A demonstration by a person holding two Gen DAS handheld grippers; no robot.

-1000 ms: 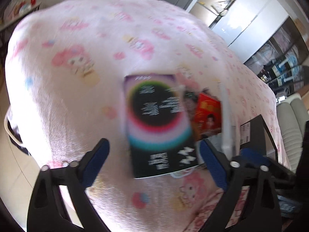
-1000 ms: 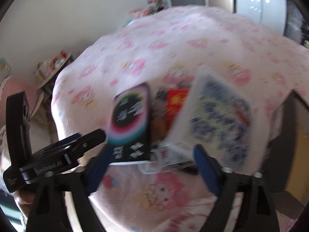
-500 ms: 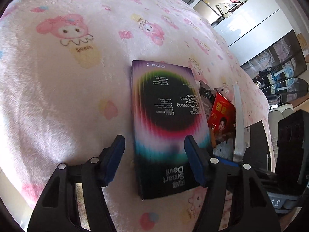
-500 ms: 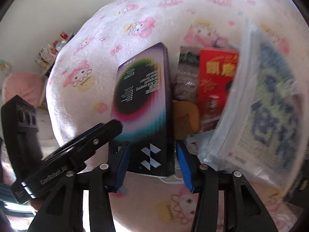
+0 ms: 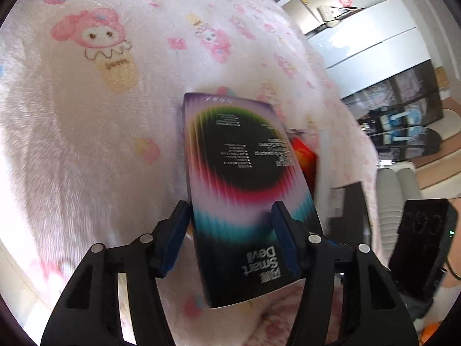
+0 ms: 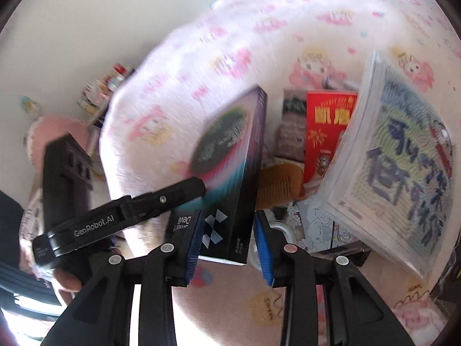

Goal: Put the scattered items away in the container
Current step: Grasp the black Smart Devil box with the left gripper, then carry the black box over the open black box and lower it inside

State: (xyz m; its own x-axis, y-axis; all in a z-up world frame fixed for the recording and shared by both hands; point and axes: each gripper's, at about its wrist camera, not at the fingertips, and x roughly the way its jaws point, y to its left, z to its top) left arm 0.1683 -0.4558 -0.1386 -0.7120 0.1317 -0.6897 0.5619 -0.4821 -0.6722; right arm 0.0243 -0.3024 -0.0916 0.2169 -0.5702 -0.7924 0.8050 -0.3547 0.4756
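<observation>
While both sets of jaws had just been closing, the left gripper (image 5: 230, 216) clamped the black box (image 5: 239, 173) across its width. The right gripper (image 6: 227, 230) straddled its thin edge, contact unclear. Next, I judged, the box needed lifting into the open-lidded container (image 6: 397, 158) just beyond.

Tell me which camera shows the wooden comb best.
The right wrist view. There the comb lies in plain sight between the dark box and the red packet, teeth visible. In the left wrist view the dark box hides it entirely.
</observation>
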